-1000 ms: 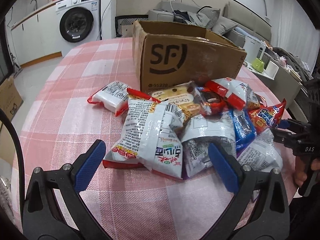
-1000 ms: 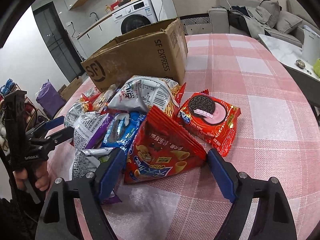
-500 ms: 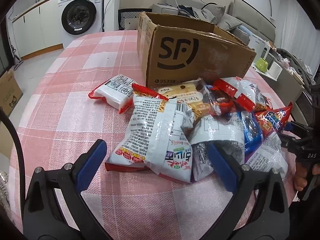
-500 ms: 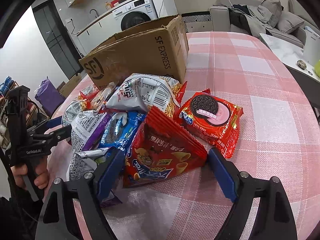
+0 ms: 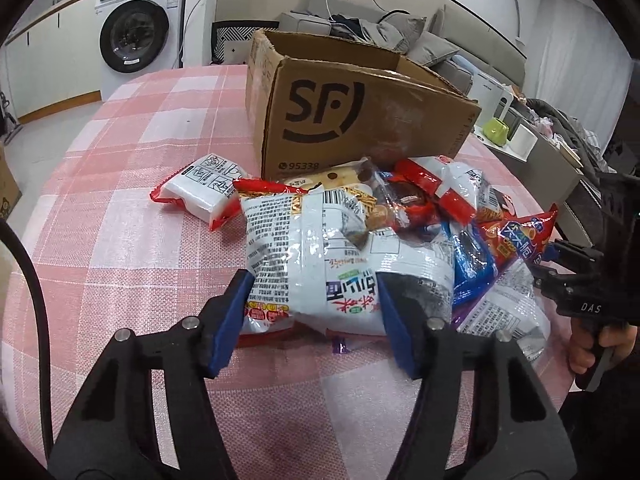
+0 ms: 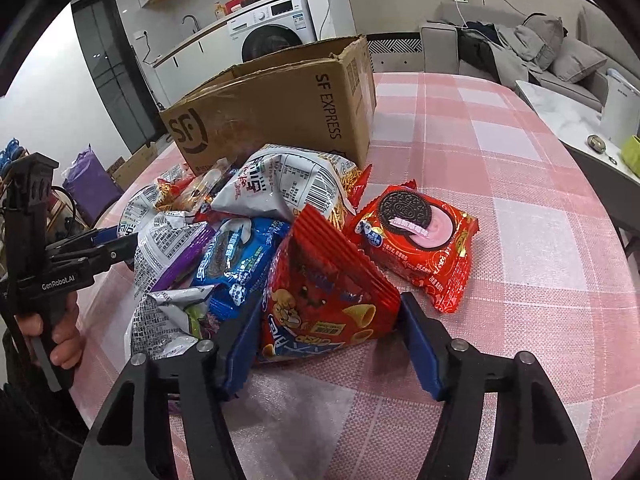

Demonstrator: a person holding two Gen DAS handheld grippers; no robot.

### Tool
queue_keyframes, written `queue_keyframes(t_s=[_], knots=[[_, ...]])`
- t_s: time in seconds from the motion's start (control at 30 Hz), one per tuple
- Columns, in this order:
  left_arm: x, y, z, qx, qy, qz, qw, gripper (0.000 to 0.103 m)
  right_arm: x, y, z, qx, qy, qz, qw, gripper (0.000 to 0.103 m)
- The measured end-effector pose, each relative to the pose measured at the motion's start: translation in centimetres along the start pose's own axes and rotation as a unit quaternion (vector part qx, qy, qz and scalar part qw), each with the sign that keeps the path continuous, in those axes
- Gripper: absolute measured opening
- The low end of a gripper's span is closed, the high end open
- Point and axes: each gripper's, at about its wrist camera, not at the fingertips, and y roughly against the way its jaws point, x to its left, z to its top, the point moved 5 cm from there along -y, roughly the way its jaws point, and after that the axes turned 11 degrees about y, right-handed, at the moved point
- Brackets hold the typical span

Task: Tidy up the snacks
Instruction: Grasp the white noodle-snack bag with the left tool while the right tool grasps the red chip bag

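Note:
A pile of snack packs lies on the pink checked tablecloth in front of an open cardboard box. My left gripper is closing, and its blue pads press both sides of a white snack bag at the near edge of the pile. In the right wrist view my right gripper is also closing. Its pads squeeze a red corn-snack bag that stands tilted up at the front of the pile. Both bags still rest on the table.
A red Oreo pack lies right of the red bag, a blue pack to its left. A small white pack sits apart at the pile's left. The box stands behind. A washing machine and a sofa lie beyond the table.
Both grippers have narrowed from wide open onto their bags. The left one also moved forward and a little down toward the pile. The right one stayed where it was.

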Motion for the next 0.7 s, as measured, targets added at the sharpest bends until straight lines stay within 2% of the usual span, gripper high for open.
queue_keyframes(t_s=[0.37, 0.7], knots=[[-1.0, 2.5, -1.1, -0.030, -0.004, -0.003, 0.9995, 0.054, 0.0, 1.2, -0.4, -0.022, -0.003, 0.008, 1.000, 0.061], [-1.7, 4.9, -1.2, -0.061, -0.009, -0.010, 0.9981, 0.054, -0.3, 3.4, 0.1, -0.064, -0.011, 0.013, 0.998, 0.061]])
